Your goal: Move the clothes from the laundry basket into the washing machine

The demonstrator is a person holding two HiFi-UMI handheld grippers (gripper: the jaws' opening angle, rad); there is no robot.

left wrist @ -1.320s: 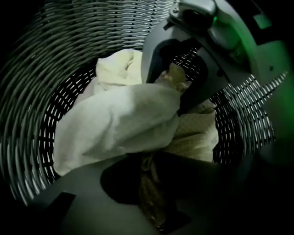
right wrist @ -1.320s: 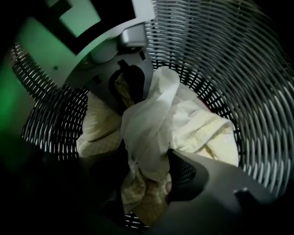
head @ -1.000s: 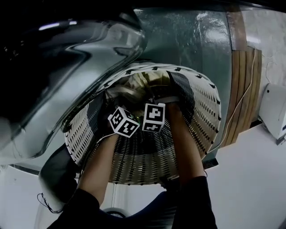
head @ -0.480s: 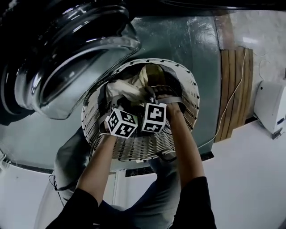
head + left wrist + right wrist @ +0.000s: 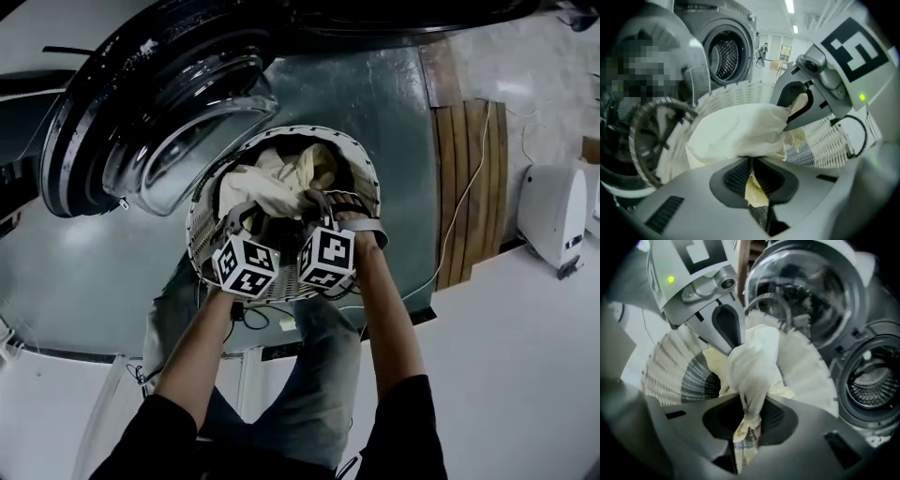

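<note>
Head view: held a cream garment [image 5: 281, 178] bunched over the white laundry basket [image 5: 200, 246] with the left gripper [image 5: 242, 214] and right gripper [image 5: 321, 202], beside the washing machine door [image 5: 183, 141], swung open.

Left gripper view: pinched a fold of the cream garment [image 5: 736, 131] between almost-closed jaws, with the laundry basket [image 5: 740, 91] behind and the drum [image 5: 724, 56] beyond.

Right gripper view: had just been closing the jaws, clamped on a twisted end of the cream garment [image 5: 754, 362].

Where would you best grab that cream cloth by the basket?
Pinch a bunched fold, coming from above. The cream cloth is limp and heaped, with no stiff edge; the left gripper and right gripper each clamp such a gather.
</note>
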